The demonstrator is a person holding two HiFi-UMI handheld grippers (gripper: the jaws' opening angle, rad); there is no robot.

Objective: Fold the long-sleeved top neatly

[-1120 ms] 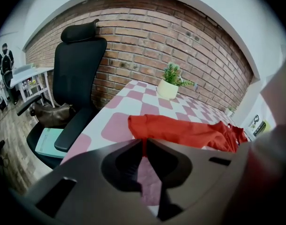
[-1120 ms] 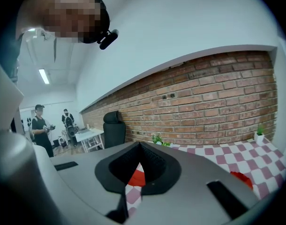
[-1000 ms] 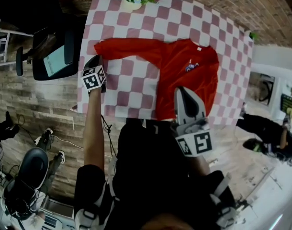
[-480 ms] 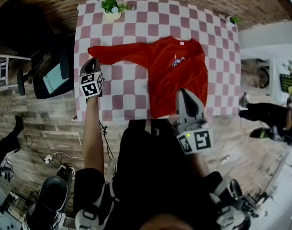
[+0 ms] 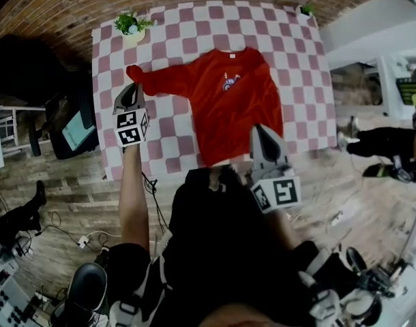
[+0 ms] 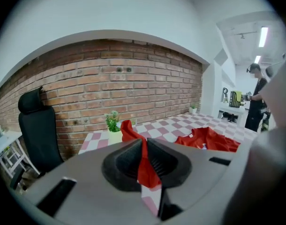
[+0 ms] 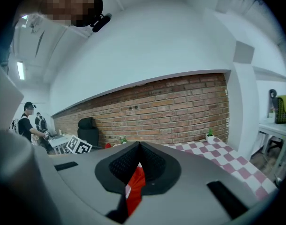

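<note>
A red long-sleeved top lies front up on the pink-and-white checked table. Its left sleeve stretches out toward my left gripper, which is shut on the cuff and holds it above the cloth. In the left gripper view, red fabric is pinched between the jaws of the left gripper, with the top's body beyond. My right gripper is shut on the hem at the near right corner. In the right gripper view, red cloth hangs from the right gripper.
A potted plant stands at the table's far left corner, a smaller one at the far right. A black office chair and a screen sit left of the table. People stand at the right. A brick wall runs behind.
The left gripper has risen with the cuff and moved toward the top's body, so the sleeve now looks shorter and bunched. The right gripper has shifted sideways, still holding the hem.
</note>
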